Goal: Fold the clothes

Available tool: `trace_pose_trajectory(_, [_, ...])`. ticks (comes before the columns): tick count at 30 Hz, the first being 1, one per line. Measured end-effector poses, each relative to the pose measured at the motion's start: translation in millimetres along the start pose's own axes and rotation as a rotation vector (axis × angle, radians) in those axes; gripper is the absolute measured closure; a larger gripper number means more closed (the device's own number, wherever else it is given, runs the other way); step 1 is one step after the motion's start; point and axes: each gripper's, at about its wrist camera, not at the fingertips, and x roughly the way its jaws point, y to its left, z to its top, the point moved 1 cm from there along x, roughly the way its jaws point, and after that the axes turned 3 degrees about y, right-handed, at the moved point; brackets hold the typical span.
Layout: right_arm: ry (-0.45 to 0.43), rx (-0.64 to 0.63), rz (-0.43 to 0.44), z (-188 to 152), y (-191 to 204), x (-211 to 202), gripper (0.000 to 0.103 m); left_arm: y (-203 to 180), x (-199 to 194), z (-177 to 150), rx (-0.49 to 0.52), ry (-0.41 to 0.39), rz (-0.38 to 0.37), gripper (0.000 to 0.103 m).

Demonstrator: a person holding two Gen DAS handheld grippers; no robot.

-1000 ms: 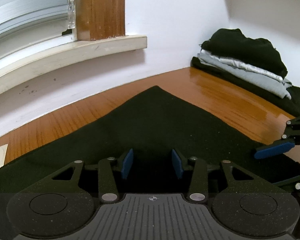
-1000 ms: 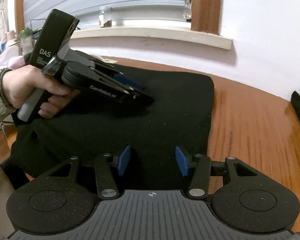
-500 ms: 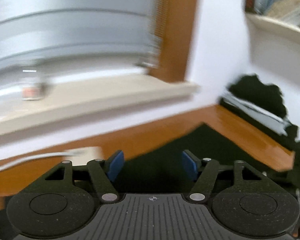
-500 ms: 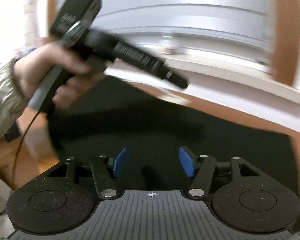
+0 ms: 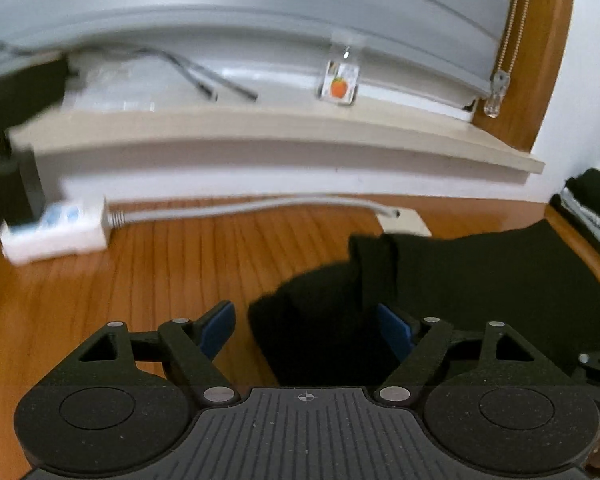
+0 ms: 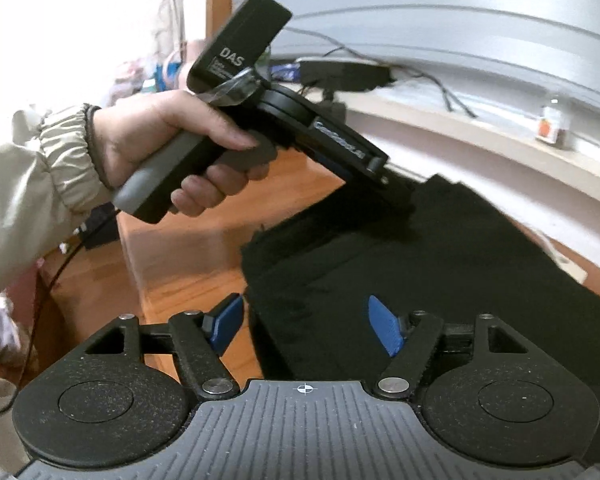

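Both the left gripper (image 5: 306, 330) and the right gripper (image 6: 306, 326) are seen opening, empty, over the left end of the black knitted garment (image 6: 440, 280) (partly folded, apparently) spread on the wooden table (image 5: 140, 280); further folds are judged outstanding.

The left gripper (image 5: 306, 330) is built of matte black linkages, pinned with silver screws, and tipped with blue pads (image 5: 218, 326); a ribbed grey plate with a crosshair mark is set between two round black discs. The right gripper (image 6: 306, 326) is made alike. From the right wrist view, a grey handle, white "DAS" lettering and a trailing black cable are seen. The hand (image 6: 172, 148) is cuffed by a beige elasticated sleeve (image 6: 40, 172).
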Motion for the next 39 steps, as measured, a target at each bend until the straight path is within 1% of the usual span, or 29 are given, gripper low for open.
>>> trace_pose_trajectory(3, [0.011, -0.051, -0.058, 0.8, 8.7, 14.2, 0.031, 11.5, 8.7, -8.8, -0.035, 0.016, -0.039, 0.022])
trace_pose_trajectory(4, [0.014, -0.067, -0.071, 0.9, 11.2, 17.7, 0.028, 14.5, 11.6, -10.6, -0.049, 0.021, -0.054, 0.022])
trace_pose_trajectory(7, [0.021, -0.109, -0.118, -4.0, 23.9, 25.4, 0.027, 22.4, 21.2, -12.9, -0.094, 0.041, -0.113, 0.022])
trace_pose_trajectory(9, [0.025, -0.138, -0.156, -5.0, 28.0, 29.5, 0.027, 26.1, 26.5, -15.3, -0.123, 0.058, -0.146, 0.020])
trace_pose_trajectory(13, [0.026, -0.176, -0.218, -10.0, 33.1, 34.0, 0.026, 28.1, 29.2, -15.9, -0.136, 0.056, -0.161, 0.018])
trace_pose_trajectory(16, [0.016, -0.170, -0.231, -11.1, 30.3, 35.5, 0.026, 26.7, 30.3, -15.7, -0.126, 0.052, -0.149, 0.020])
trace_pose_trajectory(18, [0.014, -0.157, -0.230, -11.6, 28.7, 34.6, 0.026, 25.0, 31.2, -15.1, -0.118, 0.052, -0.139, 0.024])
trace_pose_trajectory(19, [0.018, -0.143, -0.224, -11.5, 27.8, 33.6, 0.031, 24.3, 31.6, -15.1, -0.116, 0.051, -0.133, 0.027])
trace_pose_trajectory(20, [0.021, -0.128, -0.218, -11.1, 26.3, 33.1, 0.043, 23.7, 32.3, -14.9, -0.114, 0.050, -0.129, 0.032])
trace_pose_trajectory(21, [0.025, -0.118, -0.213, -10.2, 23.8, 34.2, 0.051, 22.9, 32.9, -15.1, -0.111, 0.048, -0.126, 0.034])
trace_pose_trajectory(22, [0.025, -0.122, -0.219, -9.8, 22.8, 35.1, 0.064, 22.2, 33.4, -15.3, -0.108, 0.046, -0.123, 0.039])
trace_pose_trajectory(23, [0.026, -0.125, -0.225, -9.4, 21.9, 36.0, 0.072, 22.3, 33.5, -15.9, -0.115, 0.044, -0.121, 0.044])
trace_pose_trajectory(24, [0.023, -0.127, -0.230, -9.0, 21.1, 36.4, 0.075, 22.5, 33.7, -16.4, -0.122, 0.042, -0.120, 0.046])
trace_pose_trajectory(25, [0.011, -0.123, -0.233, -8.8, 20.3, 34.6, 0.082, 22.9, 33.8, -16.7, -0.133, 0.041, -0.123, 0.053])
trace_pose_trajectory(26, [-0.008, -0.109, -0.234, -8.4, 19.3, 31.4, 0.084, 23.1, 33.9, -16.8, -0.143, 0.041, -0.125, 0.056])
trace_pose_trajectory(27, [-0.029, -0.101, -0.232, -7.4, 18.5, 27.8, 0.085, 22.8, 33.7, -16.1, -0.149, 0.041, -0.124, 0.058])
trace_pose_trajectory(29, [-0.082, -0.092, -0.233, -4.5, 17.0, 18.0, 0.087, 19.9, 31.3, -12.3, -0.158, 0.035, -0.121, 0.065])
trace_pose_trajectory(30, [-0.112, -0.092, -0.240, -2.7, 16.7, 10.5, 0.087, 15.4, 26.0, -6.7, -0.155, 0.021, -0.133, 0.068])
trace_pose_trajectory(31, [-0.137, -0.091, -0.246, 0.2, 14.8, 2.3, 0.087, 10.9, 20.7, -1.0, -0.152, 0.008, -0.145, 0.081])
trace_pose_trajectory(32, [-0.166, -0.089, -0.254, 3.7, 11.4, -8.0, 0.088, 5.2, 15.2, 5.4, -0.146, -0.006, -0.158, 0.086])
trace_pose_trajectory(35, [-0.253, -0.080, -0.282, 13.6, 0.8, -40.3, 0.088, -30.3, -6.5, 38.1, -0.081, -0.066, -0.204, 0.086])
trace_pose_trajectory(37, [-0.316, -0.071, -0.341, 16.1, -11.0, -74.2, 0.089, -60.2, -16.3, 60.9, -0.034, -0.099, -0.244, 0.086])
trace_pose_trajectory(39, [-0.379, -0.061, -0.400, 18.5, -22.8, -108.3, 0.089, -100.0, -18.3, 86.1, 0.023, -0.119, -0.292, 0.086])
